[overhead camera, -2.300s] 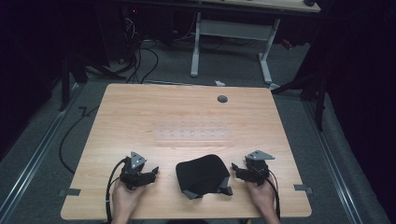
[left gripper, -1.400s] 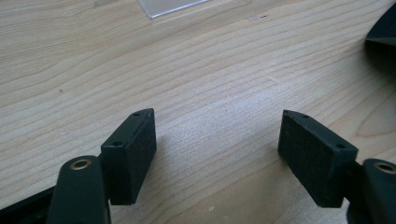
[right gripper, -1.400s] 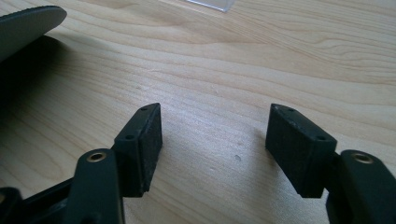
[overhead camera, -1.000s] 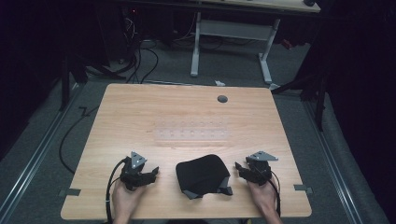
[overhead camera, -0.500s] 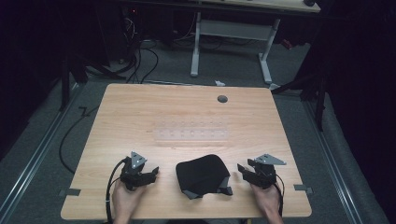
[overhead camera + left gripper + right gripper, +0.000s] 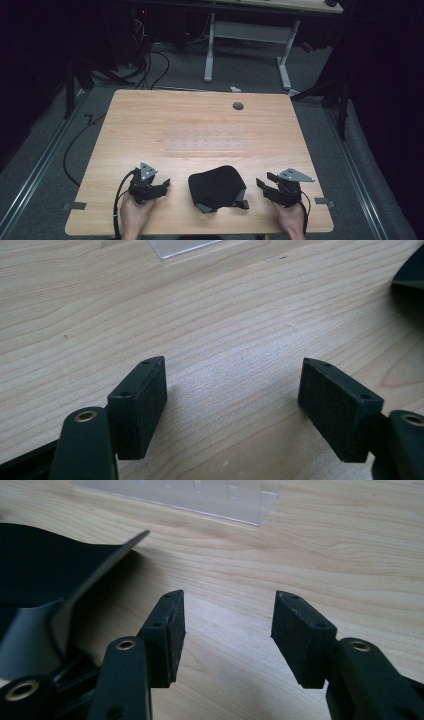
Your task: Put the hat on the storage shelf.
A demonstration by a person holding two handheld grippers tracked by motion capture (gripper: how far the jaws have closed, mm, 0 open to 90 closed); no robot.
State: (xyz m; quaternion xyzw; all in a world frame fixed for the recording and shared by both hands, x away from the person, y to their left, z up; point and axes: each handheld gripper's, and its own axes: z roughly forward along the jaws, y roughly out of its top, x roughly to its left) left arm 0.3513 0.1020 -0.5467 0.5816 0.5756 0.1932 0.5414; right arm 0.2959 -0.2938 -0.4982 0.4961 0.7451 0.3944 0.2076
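A black, floppy object with grey parts at its front edge (image 6: pixel 216 186) lies on the wooden table (image 6: pixel 200 120) near the front, between my two grippers. My left gripper (image 6: pixel 164 184) rests left of it, open, with bare wood between its jaws (image 6: pixel 235 375); the black object's edge (image 6: pixel 411 271) shows at the upper right of the left gripper view. My right gripper (image 6: pixel 261 184) sits just right of the object, apart from it and open, with nothing between its jaws (image 6: pixel 227 612). The object's thin black flap (image 6: pixel 55 570) lies to the left of the jaws.
A clear plastic strip (image 6: pixel 205 144) lies flat in the middle of the table and is seen ahead of each gripper as the clear strip (image 6: pixel 182 246) (image 6: pixel 200 495). A round grommet (image 6: pixel 238 106) sits near the far edge. Cables and a desk frame stand on the floor beyond.
My right gripper has drawn a little to the right and lifted slightly, away from the black object. The left gripper and the object have stayed put.
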